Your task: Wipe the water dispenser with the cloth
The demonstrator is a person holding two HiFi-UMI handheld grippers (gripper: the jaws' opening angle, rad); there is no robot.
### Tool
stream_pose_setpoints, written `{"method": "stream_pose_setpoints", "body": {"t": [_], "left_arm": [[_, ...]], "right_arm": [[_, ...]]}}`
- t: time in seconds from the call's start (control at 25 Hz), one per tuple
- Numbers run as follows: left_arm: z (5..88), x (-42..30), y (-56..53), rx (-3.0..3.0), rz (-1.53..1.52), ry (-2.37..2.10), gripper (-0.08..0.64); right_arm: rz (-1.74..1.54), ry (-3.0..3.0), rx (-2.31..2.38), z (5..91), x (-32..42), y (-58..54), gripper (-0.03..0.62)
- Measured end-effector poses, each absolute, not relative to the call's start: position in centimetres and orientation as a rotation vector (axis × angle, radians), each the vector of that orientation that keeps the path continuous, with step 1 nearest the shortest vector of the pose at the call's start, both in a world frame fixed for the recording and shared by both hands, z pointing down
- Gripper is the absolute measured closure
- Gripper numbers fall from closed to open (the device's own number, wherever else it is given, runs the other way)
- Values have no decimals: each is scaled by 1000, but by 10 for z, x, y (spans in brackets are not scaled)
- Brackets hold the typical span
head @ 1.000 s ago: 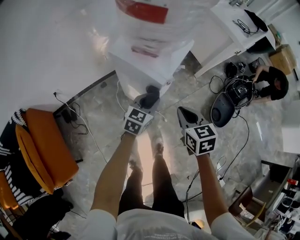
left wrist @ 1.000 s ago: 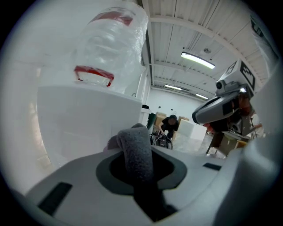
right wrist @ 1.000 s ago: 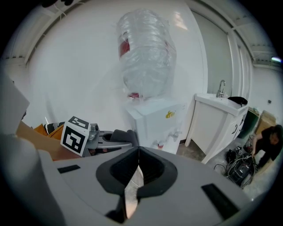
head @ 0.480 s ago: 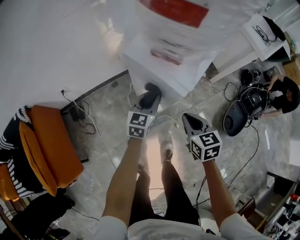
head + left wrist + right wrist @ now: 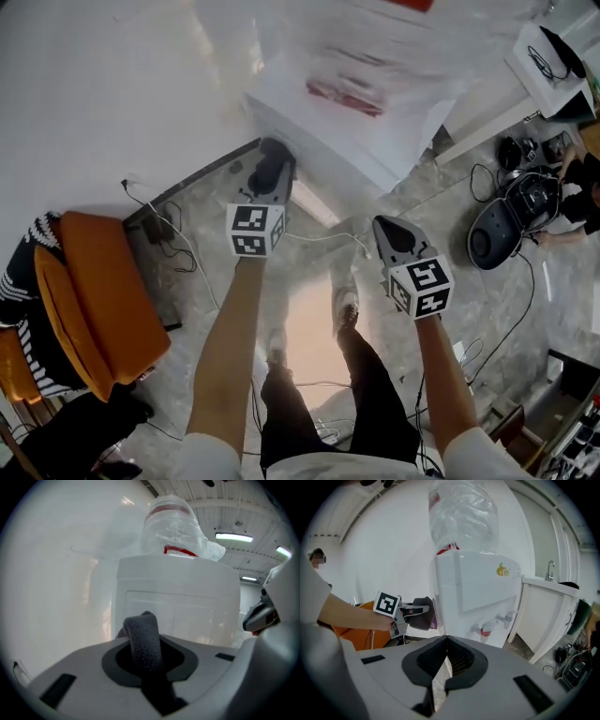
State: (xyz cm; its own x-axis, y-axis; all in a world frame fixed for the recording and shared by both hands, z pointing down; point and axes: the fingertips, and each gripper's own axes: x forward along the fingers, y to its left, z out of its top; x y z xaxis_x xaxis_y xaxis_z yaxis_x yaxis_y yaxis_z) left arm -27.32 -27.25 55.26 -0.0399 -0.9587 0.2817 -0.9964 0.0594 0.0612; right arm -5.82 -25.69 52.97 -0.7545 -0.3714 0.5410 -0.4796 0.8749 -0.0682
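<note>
Left gripper [image 5: 269,171]: jaws clamped on the cloth [image 5: 144,638] — a dark grey fold that stands up between them.
Cloth's place: at the lower side wall of the water dispenser [image 5: 473,590], by the corner nearest the wall [image 5: 84,103]; whether it touches the panel or sits just off it, I cannot tell.
Right gripper [image 5: 386,228]: jaws closed together with nothing in them, held apart from the dispenser and out in front of it.
Water dispenser: a white box cabinet against the white wall, with a clear bottle [image 5: 461,513] bearing a red label upturned on top; its taps [image 5: 487,626], one with red on it, stick out low on the front.
To the left: an orange chair [image 5: 89,300] stands near the wall.
To the right: a white counter [image 5: 546,611] stands just beside the dispenser.
Farther right: a dark round device [image 5: 492,234] with cords lies on the marble floor [image 5: 178,375]; a person [image 5: 581,183] crouches beside it.
In the way: the wall runs close along the cloth's side of the dispenser — cables [image 5: 173,248] trail over the floor below the left gripper.
</note>
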Motion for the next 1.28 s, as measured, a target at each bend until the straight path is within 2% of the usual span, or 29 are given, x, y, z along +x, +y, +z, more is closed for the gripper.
{"method": "stream_pose_setpoints", "body": {"t": [0.28, 0.48, 0.84, 1.28], "left_arm": [[612, -323, -275, 1883, 278, -2200, 480], [662, -317, -272, 1937, 365, -2165, 480], [735, -248, -257, 2103, 356, -2086, 480], [742, -102, -254, 2500, 224, -1802, 477]], "right_arm": [[248, -2585, 809, 568, -61, -274, 577], [249, -2630, 914, 600, -52, -274, 577], [138, -2659, 876, 672, -19, -265, 577], [209, -2617, 990, 720, 9, -263, 577]]}}
